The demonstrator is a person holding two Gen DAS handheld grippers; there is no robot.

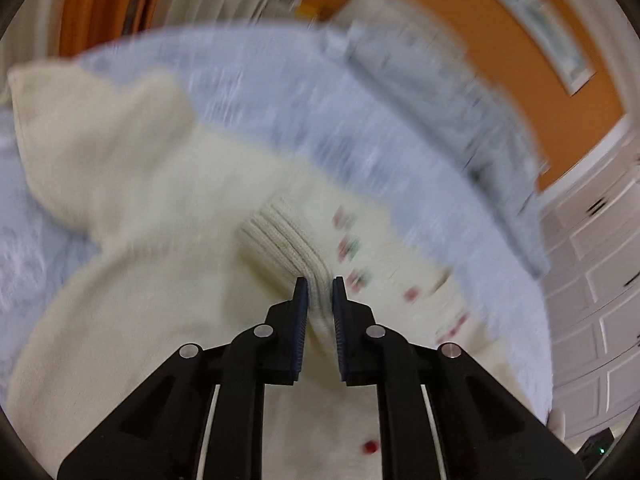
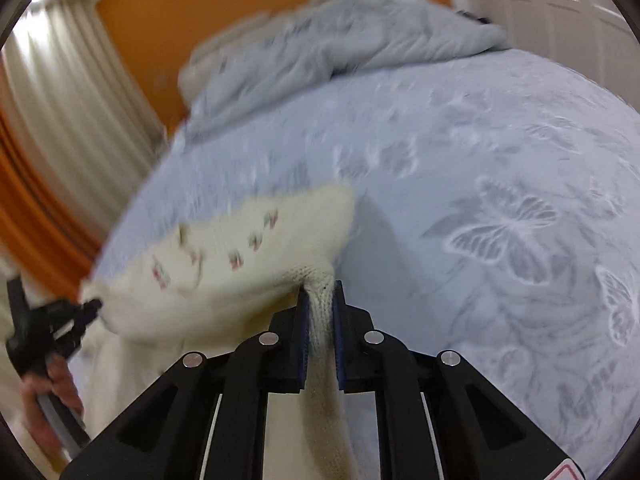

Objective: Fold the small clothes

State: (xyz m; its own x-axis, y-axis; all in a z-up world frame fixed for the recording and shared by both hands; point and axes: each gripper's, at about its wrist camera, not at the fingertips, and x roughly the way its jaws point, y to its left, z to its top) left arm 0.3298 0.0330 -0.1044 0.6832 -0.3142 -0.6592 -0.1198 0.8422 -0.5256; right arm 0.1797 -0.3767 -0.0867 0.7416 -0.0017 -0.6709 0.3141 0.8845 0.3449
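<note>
— On the bed (image 2: 460, 140), what lies there?

— A cream knitted sweater (image 1: 140, 208), small, with rows of red-and-green marks across it. It sits on a pale blue bedspread (image 1: 360, 140) printed with white butterflies. Part of it rests spread on the bedspread, one sleeve reaching off to the far left in the left wrist view.

— And the left tool (image 1: 320, 280)?

— Its jaws are drawn in narrow and pinch a ribbed edge of the sweater; the knit is squeezed between the blue pads.

— The right tool (image 2: 321, 283)?

— The same: closed narrow on a bunched fold of the cream knit, which runs up from between the pads. From the right wrist view the sweater stretches leftward to the left tool (image 2: 86, 306), with a person's hand (image 2: 44, 384) on its handle at the frame's lower left.

— What else is around?

— A rumpled grey-blue duvet (image 2: 320, 48) heaped at the far end of the bed, an orange wall (image 2: 140, 40), and pale curtains (image 2: 60, 92). Much of both views is blurred.
</note>
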